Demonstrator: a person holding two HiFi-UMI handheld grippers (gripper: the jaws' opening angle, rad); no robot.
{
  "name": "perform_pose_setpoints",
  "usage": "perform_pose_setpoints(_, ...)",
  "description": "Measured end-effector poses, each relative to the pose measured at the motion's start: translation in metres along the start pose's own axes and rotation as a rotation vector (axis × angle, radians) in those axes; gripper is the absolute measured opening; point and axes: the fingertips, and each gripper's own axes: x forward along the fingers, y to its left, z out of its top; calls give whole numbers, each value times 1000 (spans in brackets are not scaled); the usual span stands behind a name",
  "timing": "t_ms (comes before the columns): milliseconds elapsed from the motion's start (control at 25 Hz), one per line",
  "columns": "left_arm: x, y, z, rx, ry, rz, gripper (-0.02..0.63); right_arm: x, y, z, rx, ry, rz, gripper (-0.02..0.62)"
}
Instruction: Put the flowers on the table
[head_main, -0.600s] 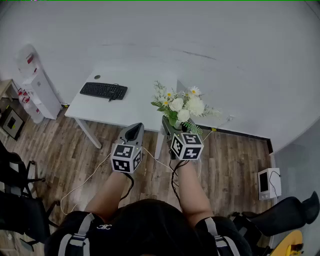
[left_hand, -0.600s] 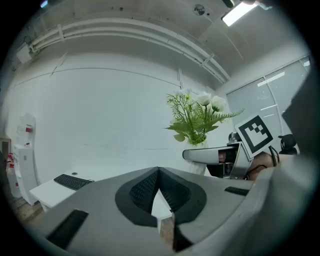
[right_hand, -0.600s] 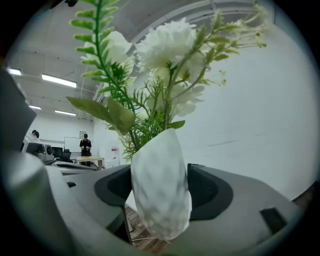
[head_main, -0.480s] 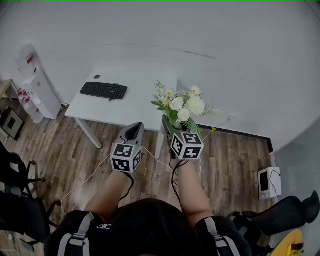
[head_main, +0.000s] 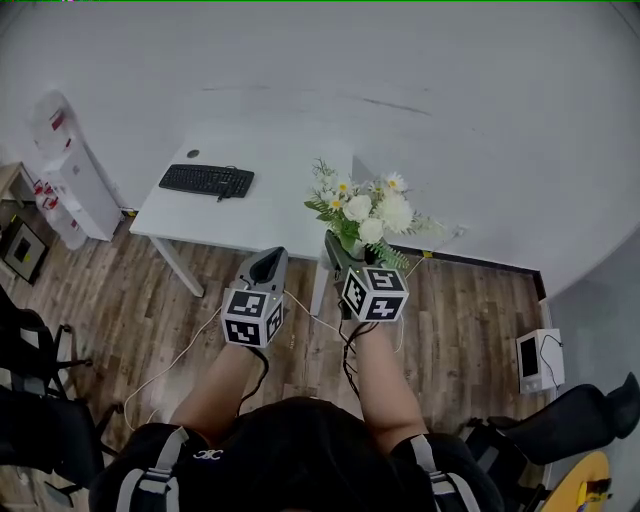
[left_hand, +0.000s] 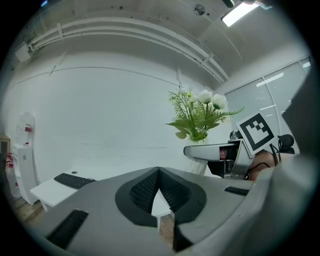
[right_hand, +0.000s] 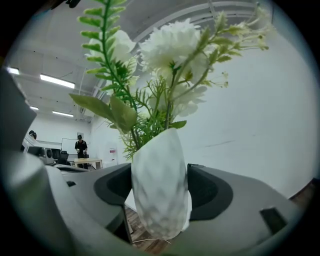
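Right gripper (head_main: 338, 248) gripped the vase (right_hand: 160, 180); flowers (head_main: 372, 212) had drifted only slightly, near the counter (head_main: 200, 215) corner. Left gripper (head_main: 266, 264) had its jaws together, empty. Set-down was still pending.

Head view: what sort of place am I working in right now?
Probably an office or lab room: a white table carries a keyboard, a water dispenser stands by the wall, and black office chairs sit on the wood floor.

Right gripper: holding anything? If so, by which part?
The right gripper holds the white faceted vase of white flowers by its body, jaws clamped on either side. The left gripper is shut and empty.
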Motion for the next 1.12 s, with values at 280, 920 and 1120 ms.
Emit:
perform_pose_setpoints(280, -15, 12, -9, 21, 6, -7, 3, -8, 12, 0, 22, -29, -27, 337)
perform_pose_setpoints(920, -8, 50, -27, 17, 1, -32, 3, 7, -2, -12, 11, -72, -127, 337)
perform_pose_setpoints(1120, 33, 57, -30, 24, 8, -34, 3, 38, -31, -18, 19, -61, -131, 337)
